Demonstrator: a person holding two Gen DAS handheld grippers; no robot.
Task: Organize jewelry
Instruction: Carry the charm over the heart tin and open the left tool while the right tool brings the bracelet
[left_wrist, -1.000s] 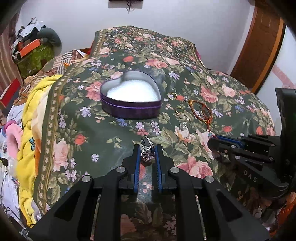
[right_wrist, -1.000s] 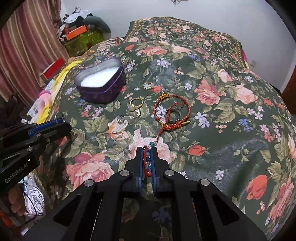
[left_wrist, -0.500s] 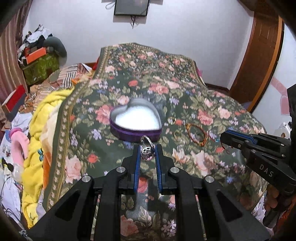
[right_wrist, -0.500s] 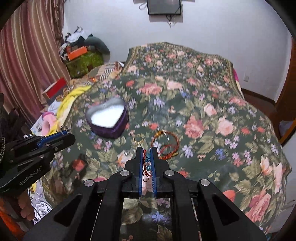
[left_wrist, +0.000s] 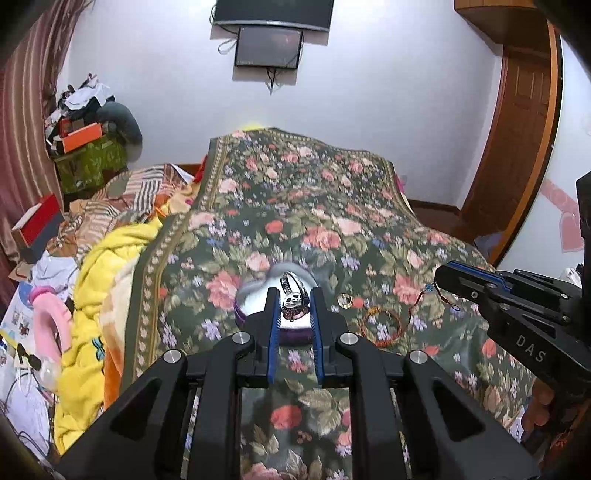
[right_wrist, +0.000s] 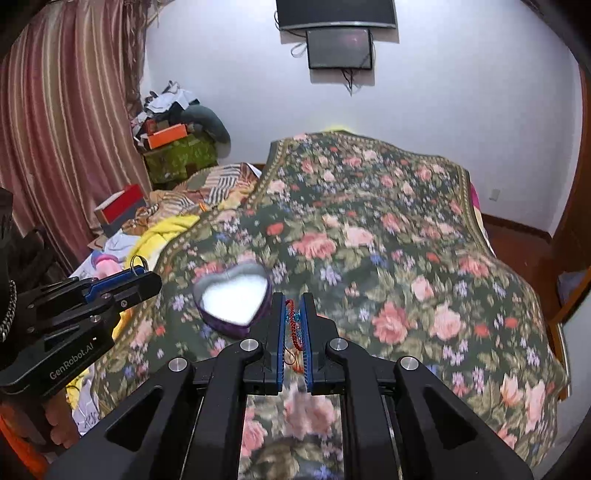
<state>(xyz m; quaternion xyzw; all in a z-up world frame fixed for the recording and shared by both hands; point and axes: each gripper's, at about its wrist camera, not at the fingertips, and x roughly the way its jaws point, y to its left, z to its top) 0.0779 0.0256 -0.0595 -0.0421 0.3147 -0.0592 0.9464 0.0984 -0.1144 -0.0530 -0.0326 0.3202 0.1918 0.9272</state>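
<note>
Left claw (left_wrist: 294, 308) raised above the bed (left_wrist: 295, 206), pinched tight on a silver ring (left_wrist: 293, 300), directly in line with the heart-shaped tin (right_wrist: 233, 301) below. Right claw (right_wrist: 293, 321) likewise aloft, clamped on a red beaded cord (right_wrist: 291, 325), its tail trailing down to a red bracelet (left_wrist: 380, 326) on the floral bedspread. Gold ring (left_wrist: 345, 300) just right of the tin. Wide bare bedspread beyond the tin; yellow blanket (left_wrist: 92, 295) bunched along the left edge; wooden door (left_wrist: 513, 155) far right.

Heart-shaped tin (left_wrist: 255, 295) half hidden behind the fingers (left_wrist: 274, 325); floral bedspread (right_wrist: 369, 240) motion-blurred.
</note>
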